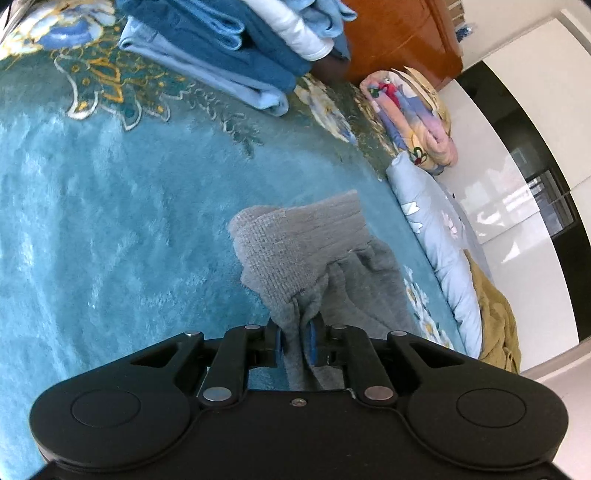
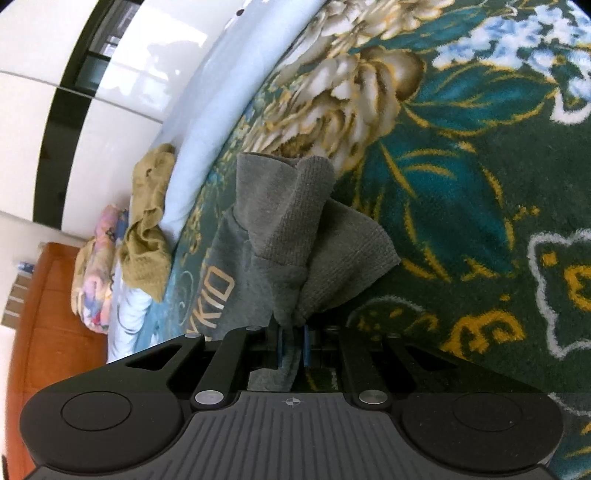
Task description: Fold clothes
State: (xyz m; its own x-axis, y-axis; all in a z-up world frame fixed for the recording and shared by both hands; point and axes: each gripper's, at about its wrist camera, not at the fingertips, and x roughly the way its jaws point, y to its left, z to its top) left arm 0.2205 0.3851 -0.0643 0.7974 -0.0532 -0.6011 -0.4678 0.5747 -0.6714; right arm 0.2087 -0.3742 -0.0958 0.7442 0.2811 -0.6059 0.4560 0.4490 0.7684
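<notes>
A plush teal blanket (image 1: 110, 229) with cream, gold and blue flowers covers the bed and fills most of both views; in the right wrist view its dark green floral border (image 2: 461, 192) lies under the gripper. Along the bed's far edge runs a pale blue quilt (image 1: 439, 251) with small flower prints, and beyond it stands a glossy white and black wardrobe (image 1: 524, 155). A polished orange-brown wooden headboard (image 1: 402, 33) closes the end of the bed. Near it sits a stack of folded clothes (image 1: 229, 55) in dark blue, light blue and white, and a rolled pastel blanket (image 1: 413, 122) lies well apart from the stack, beside the quilt. A crumpled olive-yellow garment (image 2: 147, 221) rests on the quilt's edge. The grey sweatshirt (image 1: 306, 251), with ribbed knit hem and pale lettering on its body (image 2: 218, 295), lies on the teal blanket between the two grippers, bunched and lifted at both pinched spots. The left gripper (image 1: 295, 341) has its blue-padded jaws pressed on a gathered fold of the grey cloth near the ribbing. The right gripper (image 2: 292, 345) is likewise clamped on a bunch of the same sweatshirt, its jaws nearly together with the fabric squeezed between them.
</notes>
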